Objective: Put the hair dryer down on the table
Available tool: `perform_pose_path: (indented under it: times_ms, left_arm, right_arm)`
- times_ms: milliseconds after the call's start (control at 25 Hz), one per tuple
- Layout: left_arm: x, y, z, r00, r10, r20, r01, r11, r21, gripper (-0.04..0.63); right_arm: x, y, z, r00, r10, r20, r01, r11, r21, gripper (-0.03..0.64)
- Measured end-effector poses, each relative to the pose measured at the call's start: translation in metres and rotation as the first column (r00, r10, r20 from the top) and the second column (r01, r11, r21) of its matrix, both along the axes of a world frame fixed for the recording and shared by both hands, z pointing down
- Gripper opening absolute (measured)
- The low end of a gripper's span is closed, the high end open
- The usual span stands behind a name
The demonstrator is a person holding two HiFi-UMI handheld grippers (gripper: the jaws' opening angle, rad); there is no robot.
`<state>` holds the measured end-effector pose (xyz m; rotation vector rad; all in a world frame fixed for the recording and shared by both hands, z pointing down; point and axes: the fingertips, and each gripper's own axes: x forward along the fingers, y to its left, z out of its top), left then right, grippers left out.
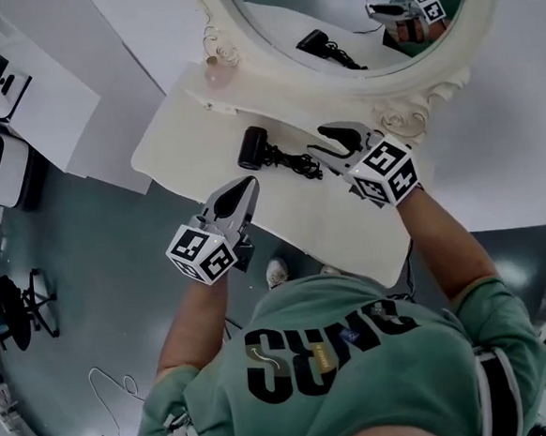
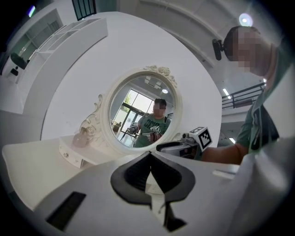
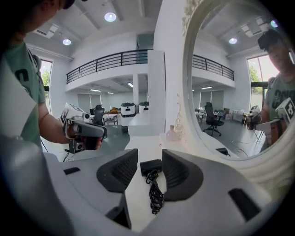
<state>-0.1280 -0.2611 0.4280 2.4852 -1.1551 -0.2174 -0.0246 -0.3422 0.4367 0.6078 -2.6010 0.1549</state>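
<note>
white table [image 1: 182, 135] bears hair dryer [image 1: 253, 148] | teal floor [image 1: 99, 273] | left gripper [image 2: 150, 157] fingers together, empty | right gripper [image 3: 150, 159] fingers apart, empty

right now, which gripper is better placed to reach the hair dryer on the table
Right. The right gripper is open and aimed at the hair dryer, just over its cord. The left gripper is shut, back by the table edge.
</note>
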Motion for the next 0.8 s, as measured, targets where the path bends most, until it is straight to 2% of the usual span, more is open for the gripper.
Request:
perform_pose_path:
  times_ms: [240,400,600,800]
  left_arm:
    - [0.039,0.010,-0.052,0.998,0.012,0.053,-0.016,0.998,0.065,0.000]
    - [0.058,0.019,-0.077,0.998,0.011,0.055,-0.016,0.996,0.092,0.000]
    - [0.073,0.030,-0.095,0.998,0.002,0.055,-0.008,0.993,0.121,0.000]
    - [0.085,0.038,-0.098,0.999,-0.007,0.053,0.000,0.992,0.125,0.000]
  right_arm:
    - [0.060,0.028,-0.075,0.984,0.053,0.169,-0.067,0.995,0.073,0.093]
    - [0.091,0.046,-0.103,0.962,0.088,0.257,-0.113,0.990,0.084,0.040]
    - [0.121,0.065,-0.114,0.943,0.115,0.312,-0.151,0.984,0.093,-0.004]
    - [0.136,0.076,-0.113,0.936,0.112,0.334,-0.149,0.985,0.088,-0.005]
